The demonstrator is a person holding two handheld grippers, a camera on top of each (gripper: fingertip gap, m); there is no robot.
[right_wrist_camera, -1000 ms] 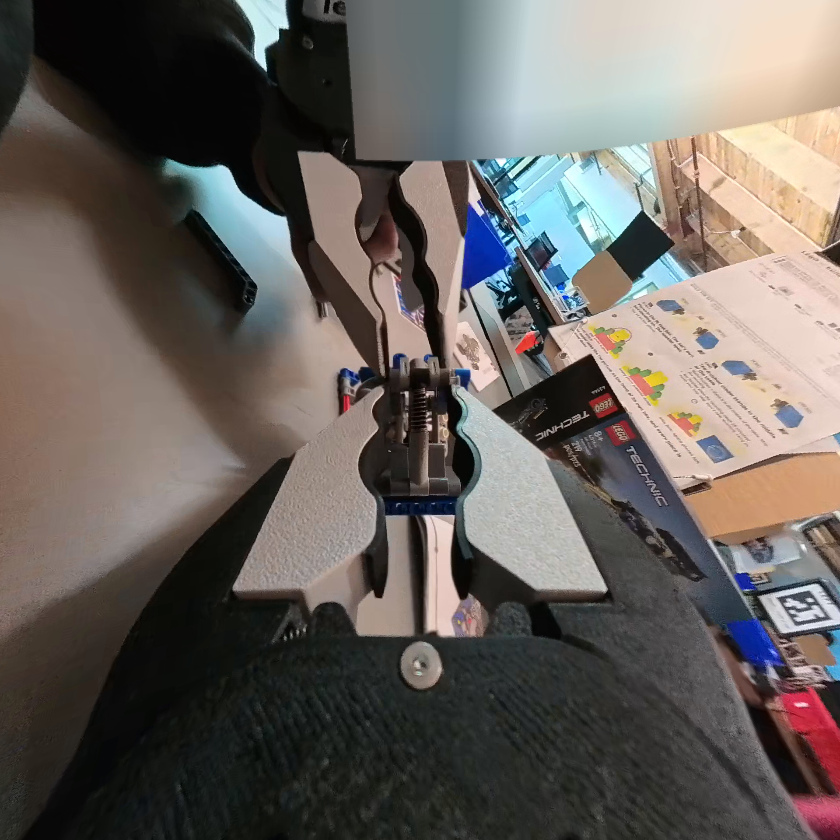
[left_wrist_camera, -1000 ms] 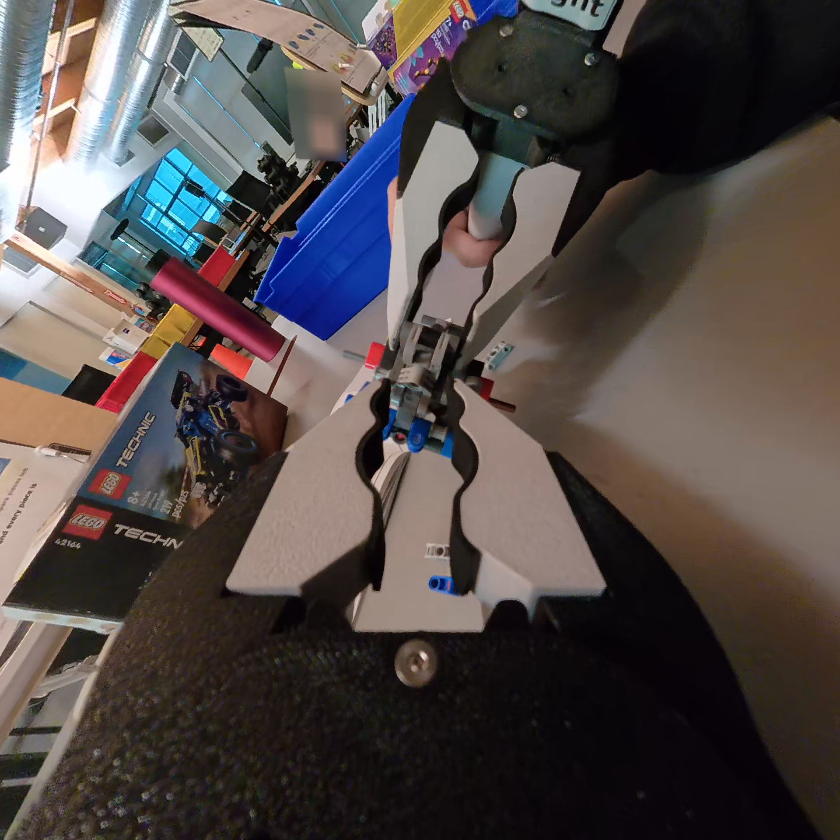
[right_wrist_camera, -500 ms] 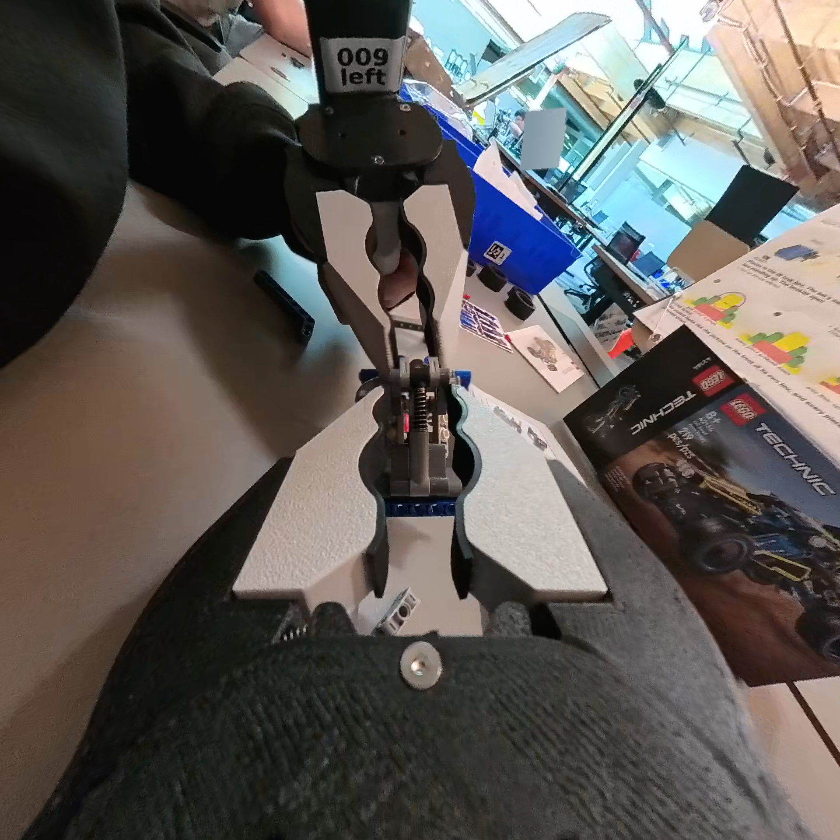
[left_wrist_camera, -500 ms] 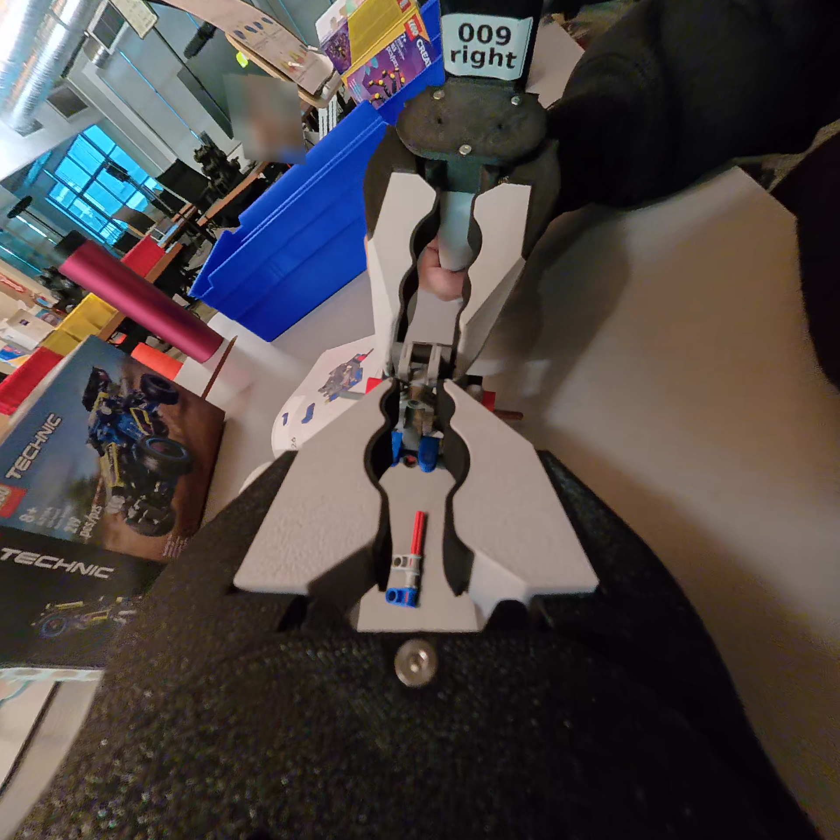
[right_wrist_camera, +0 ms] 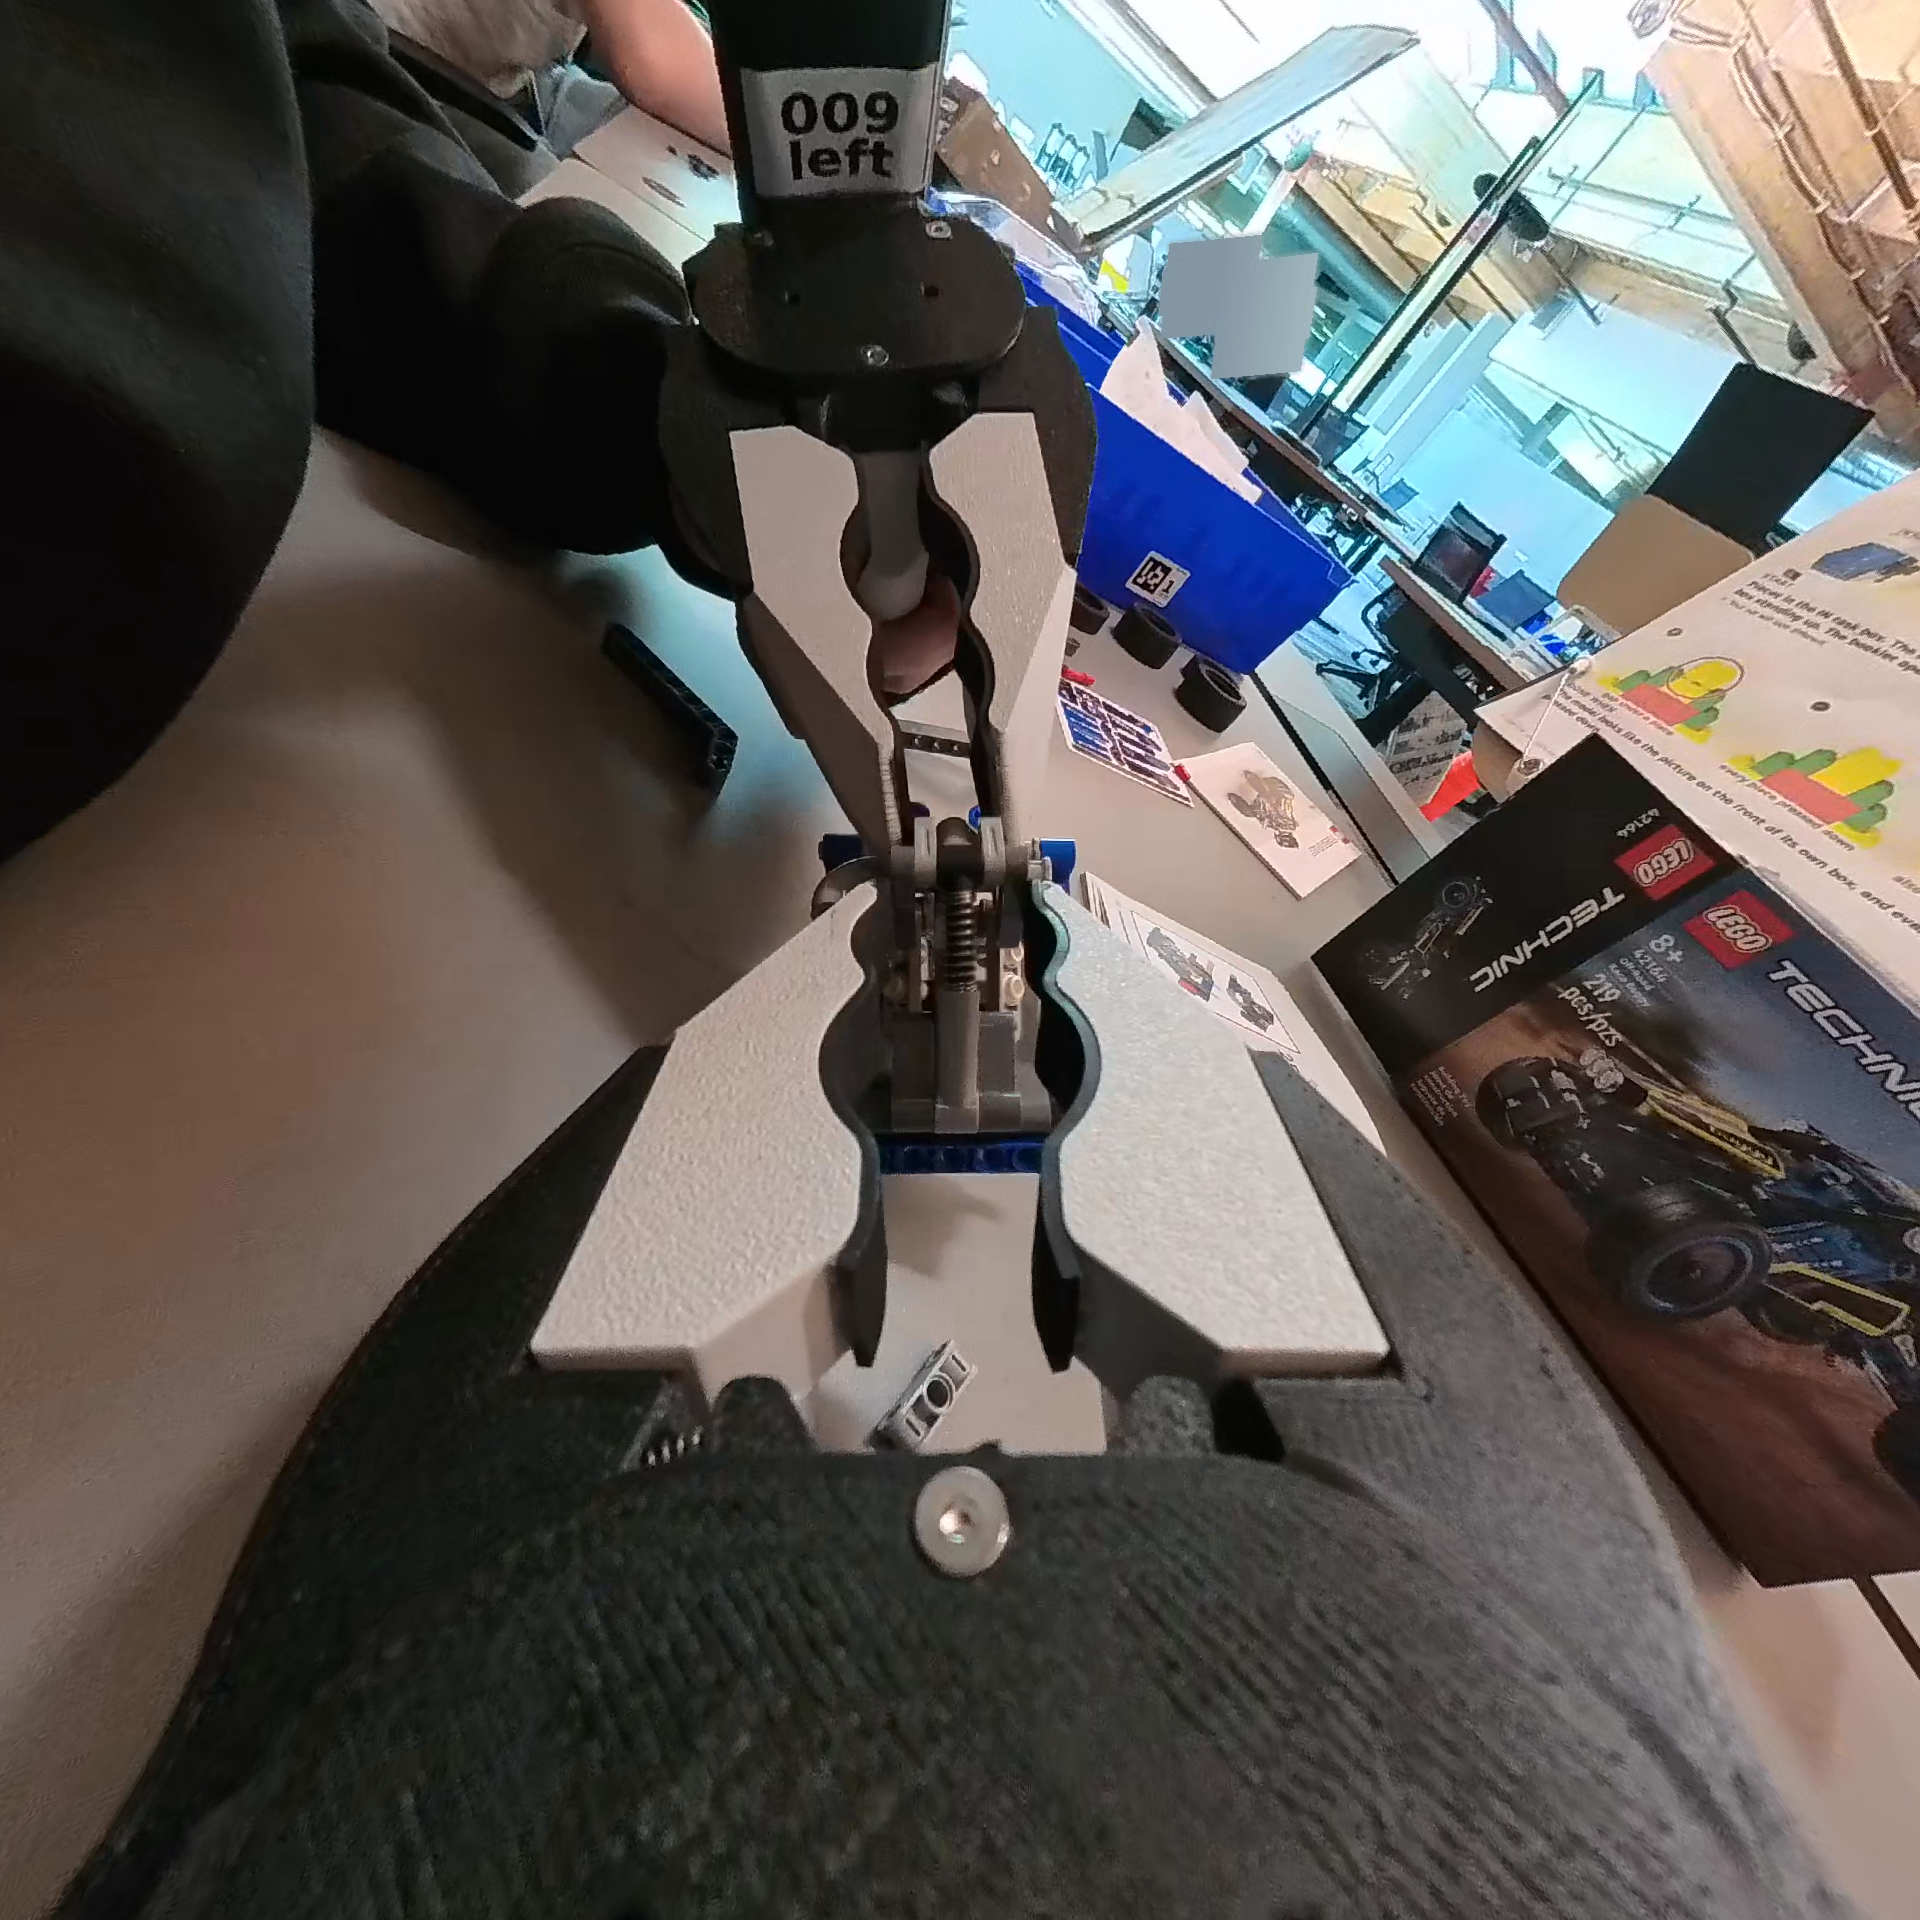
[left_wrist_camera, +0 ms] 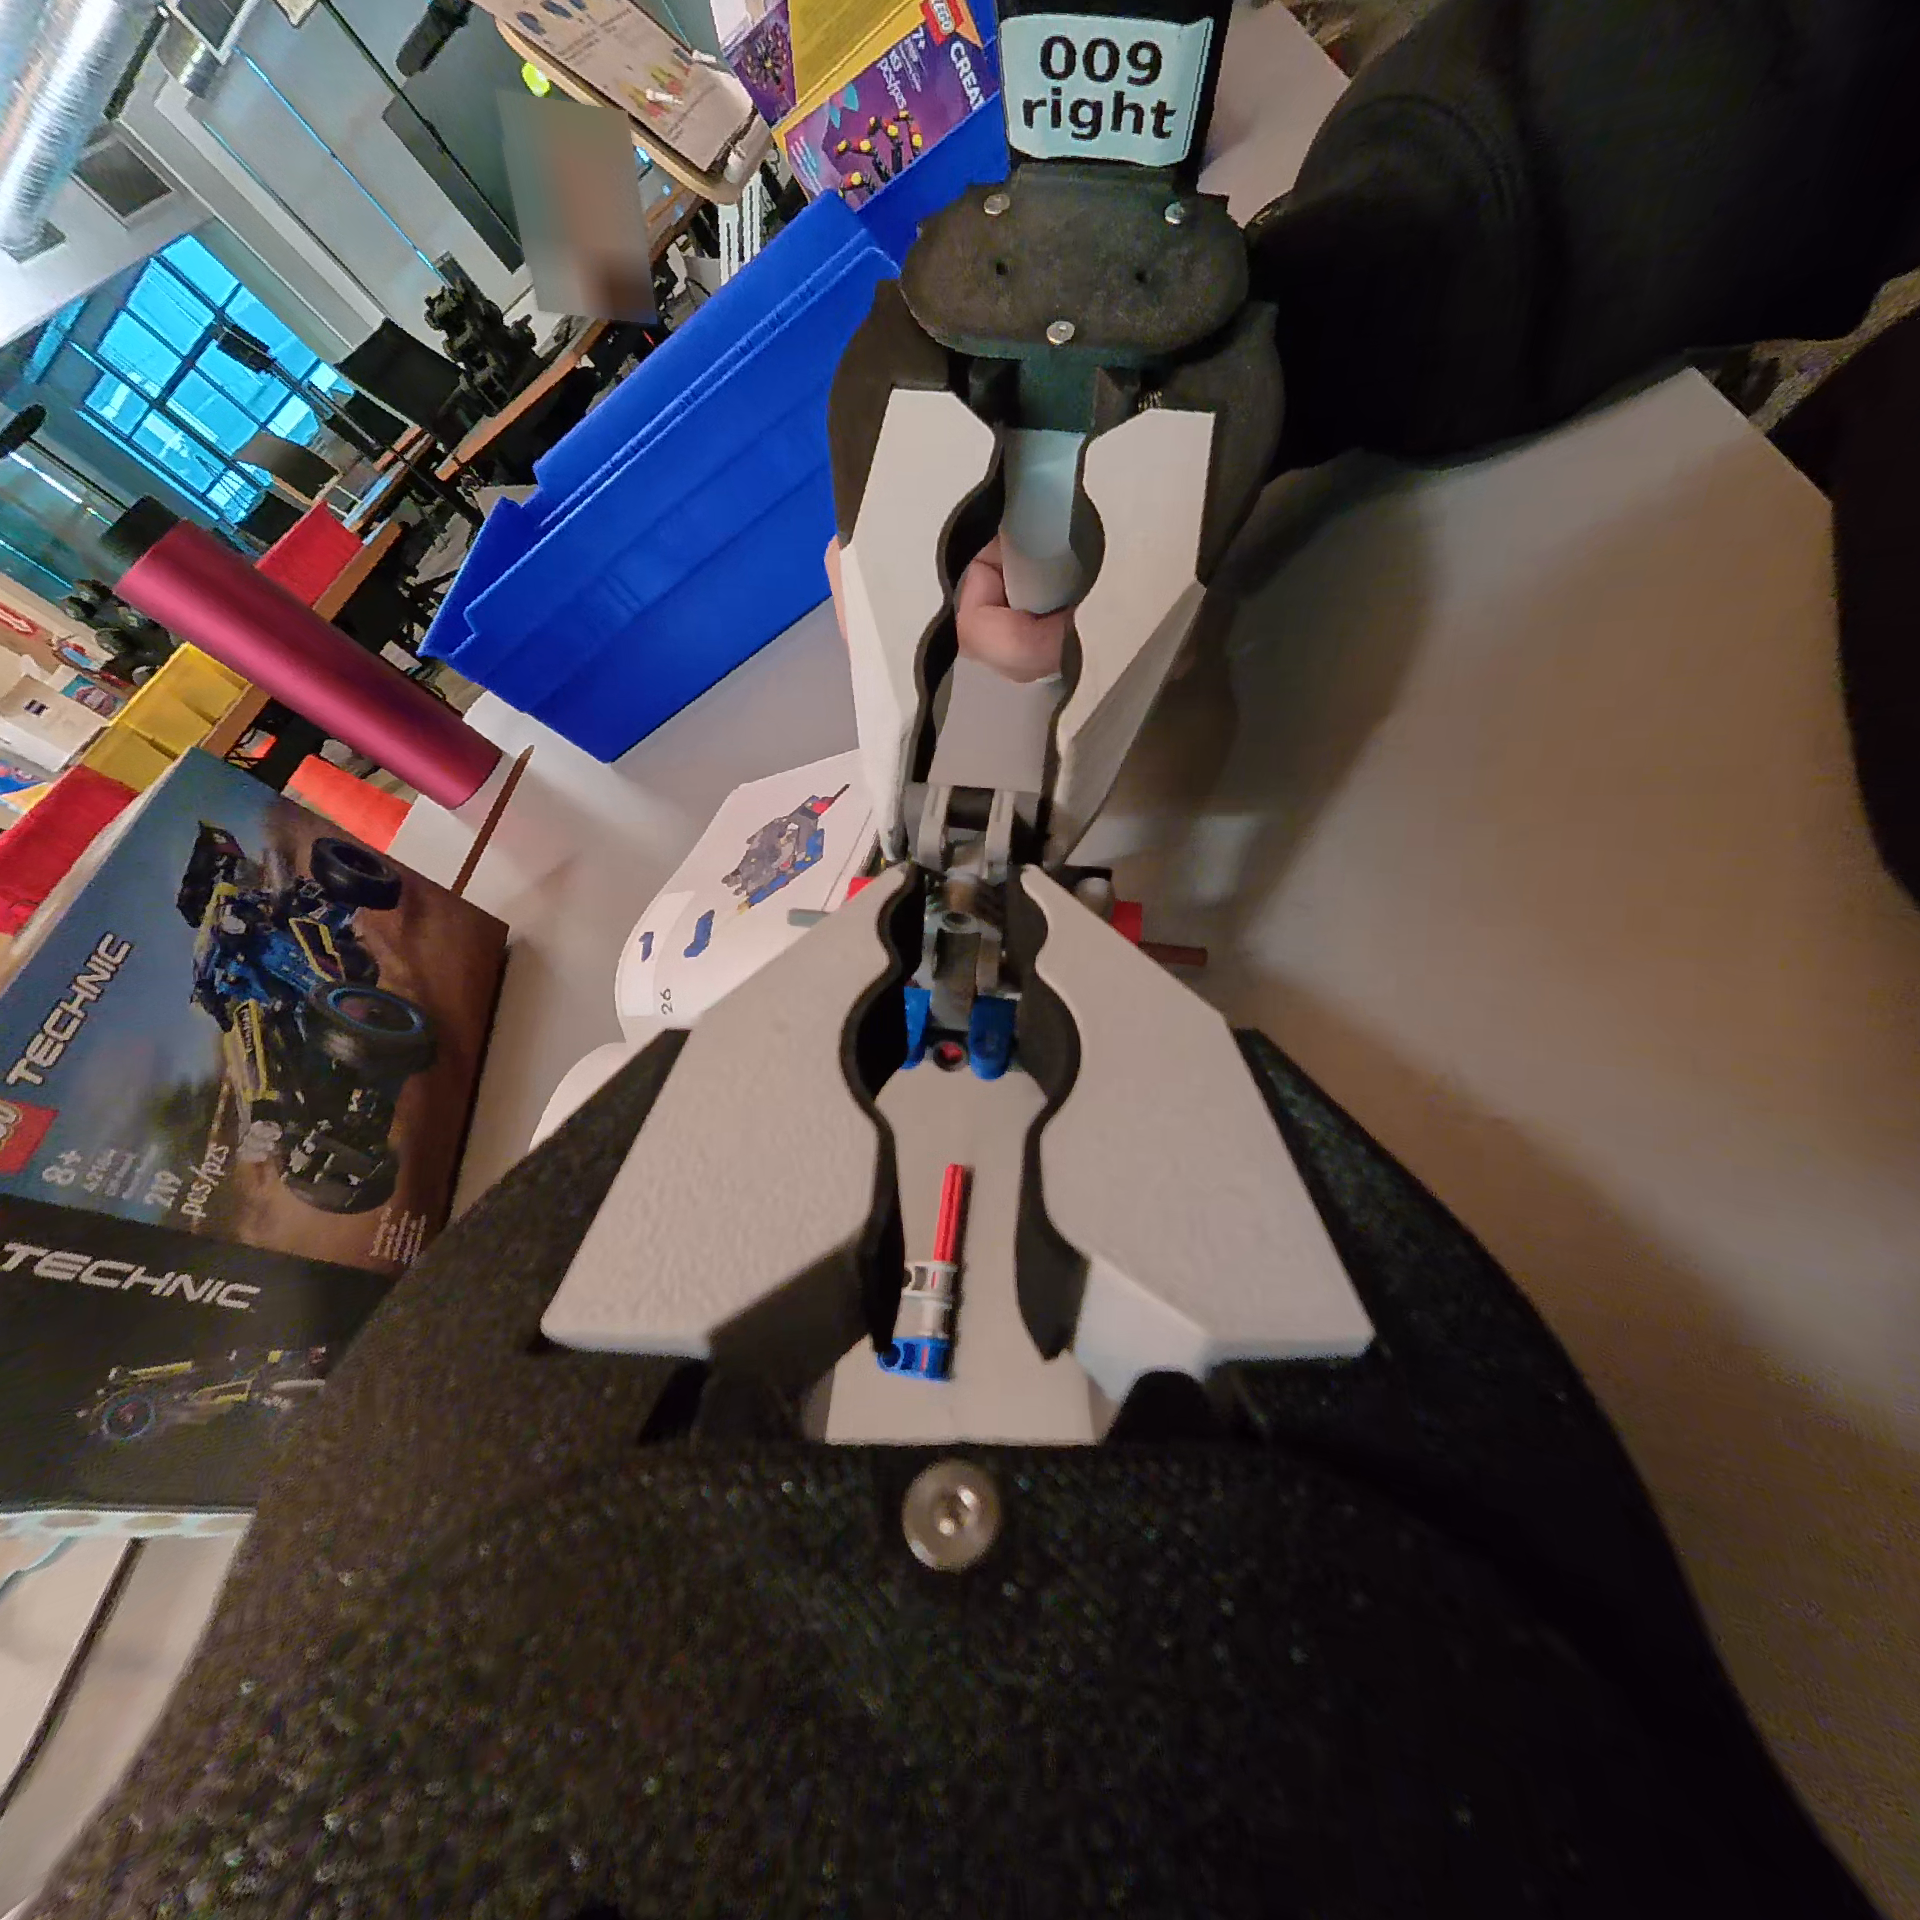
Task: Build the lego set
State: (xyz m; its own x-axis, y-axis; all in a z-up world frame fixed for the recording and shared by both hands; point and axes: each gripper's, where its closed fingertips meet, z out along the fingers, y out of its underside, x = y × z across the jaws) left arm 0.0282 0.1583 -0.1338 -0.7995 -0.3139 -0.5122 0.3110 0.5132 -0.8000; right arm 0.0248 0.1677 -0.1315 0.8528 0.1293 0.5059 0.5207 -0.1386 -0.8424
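Note:
A small grey and blue lego assembly (right_wrist_camera: 951, 1023) with a spring shock absorber is held between both grippers above the table; it also shows in the left wrist view (left_wrist_camera: 961, 971). My right gripper (right_wrist_camera: 951, 935) is shut on its grey body. My left gripper (left_wrist_camera: 961, 904) is shut on its other end, facing the right gripper (left_wrist_camera: 971, 821) tip to tip. The left gripper (right_wrist_camera: 940, 821) shows opposite in the right wrist view. A red axle with grey and blue connectors (left_wrist_camera: 928, 1283) lies on the table under my left gripper. A grey connector piece (right_wrist_camera: 928, 1397) lies under my right gripper.
The lego set box (left_wrist_camera: 208, 1049) lies beside the work spot, also in the right wrist view (right_wrist_camera: 1662, 1091). An open instruction booklet (left_wrist_camera: 748, 883), a sticker sheet (right_wrist_camera: 1122, 738), black tyres (right_wrist_camera: 1174, 649), a dark blue beam (right_wrist_camera: 670, 707), blue bins (left_wrist_camera: 665, 540) and a maroon cylinder (left_wrist_camera: 301, 670) surround it. Left and right tips are no more than a few centimetres apart. The grey connector piece (right_wrist_camera: 928, 1397) is about 10 cm from both grippers' fingertips.
Both grippers, holding the assembly between them, have tilted and lifted; the views swung round. The red axle piece and the grey connector on the table have come into view beneath them.

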